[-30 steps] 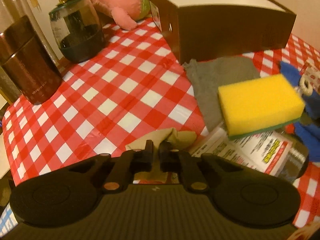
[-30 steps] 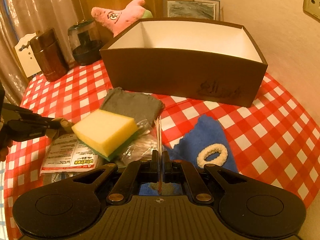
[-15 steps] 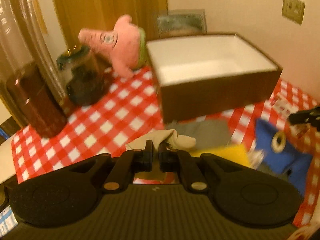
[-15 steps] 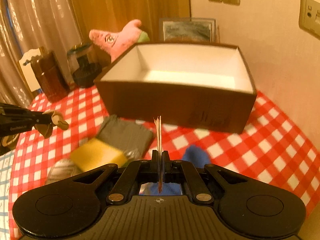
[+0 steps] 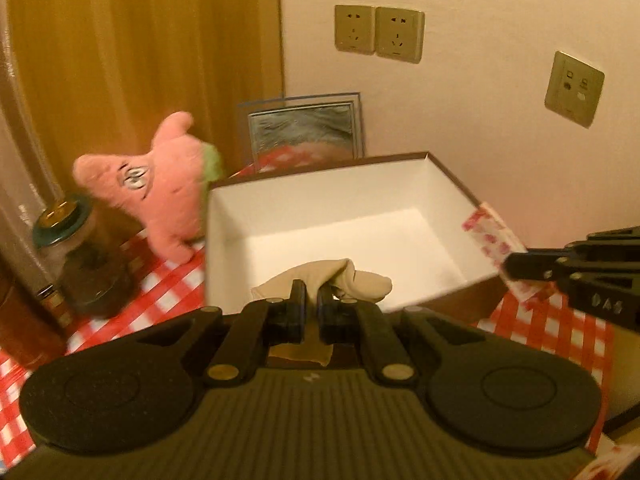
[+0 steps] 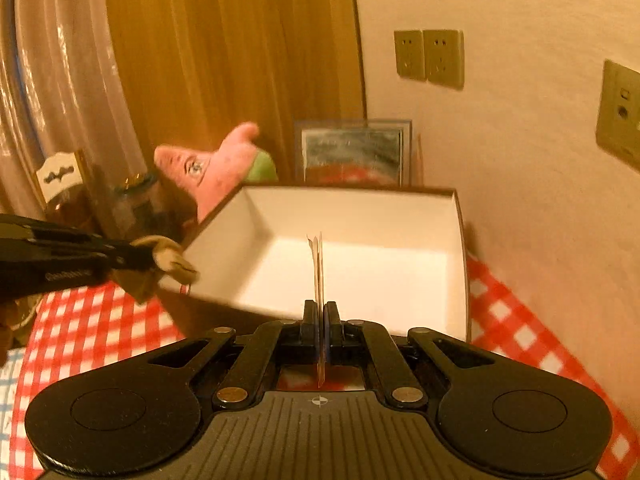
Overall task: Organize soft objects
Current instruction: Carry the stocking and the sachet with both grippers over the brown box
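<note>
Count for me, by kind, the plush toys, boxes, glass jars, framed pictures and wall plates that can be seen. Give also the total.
Plush toys: 1
Boxes: 1
Glass jars: 1
Framed pictures: 1
Wall plates: 3
Total: 7

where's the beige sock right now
The beige sock is pinched in the left gripper, at the near-left rim of the brown box, right of the pink plush.
</note>
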A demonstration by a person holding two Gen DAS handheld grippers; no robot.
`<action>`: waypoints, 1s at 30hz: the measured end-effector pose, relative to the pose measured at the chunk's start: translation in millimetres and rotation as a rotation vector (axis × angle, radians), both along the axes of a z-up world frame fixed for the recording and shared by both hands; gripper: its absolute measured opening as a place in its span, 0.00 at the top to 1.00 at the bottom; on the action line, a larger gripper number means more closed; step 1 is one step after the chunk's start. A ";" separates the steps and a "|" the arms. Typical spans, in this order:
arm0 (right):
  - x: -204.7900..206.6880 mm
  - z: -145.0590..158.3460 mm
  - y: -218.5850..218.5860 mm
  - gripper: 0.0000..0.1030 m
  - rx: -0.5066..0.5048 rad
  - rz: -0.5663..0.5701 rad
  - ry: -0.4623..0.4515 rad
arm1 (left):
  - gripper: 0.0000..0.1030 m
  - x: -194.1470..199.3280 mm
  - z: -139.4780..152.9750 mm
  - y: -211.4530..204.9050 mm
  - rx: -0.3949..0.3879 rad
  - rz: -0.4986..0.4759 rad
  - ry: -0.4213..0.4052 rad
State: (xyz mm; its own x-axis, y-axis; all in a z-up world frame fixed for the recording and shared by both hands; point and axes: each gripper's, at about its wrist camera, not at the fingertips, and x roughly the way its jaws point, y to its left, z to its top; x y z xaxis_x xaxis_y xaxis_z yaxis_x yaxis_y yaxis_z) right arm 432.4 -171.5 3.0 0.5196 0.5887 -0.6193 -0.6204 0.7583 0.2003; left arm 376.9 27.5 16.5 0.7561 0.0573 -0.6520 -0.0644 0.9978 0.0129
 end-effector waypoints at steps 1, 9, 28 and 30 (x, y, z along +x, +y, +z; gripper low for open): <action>6.9 0.2 1.7 0.98 0.005 0.000 -0.001 | 0.94 9.3 -0.3 -1.6 -0.008 -0.003 0.000; 57.7 -16.0 12.1 0.98 0.014 -0.015 0.028 | 0.93 66.3 -13.7 -15.0 -0.030 -0.004 0.041; 101.9 -48.1 13.6 0.98 0.005 -0.018 0.115 | 0.72 113.4 -43.1 -12.8 -0.020 0.012 0.120; 104.9 -50.2 15.4 0.98 0.004 -0.017 0.122 | 0.72 112.3 -44.9 -9.8 -0.018 0.016 0.127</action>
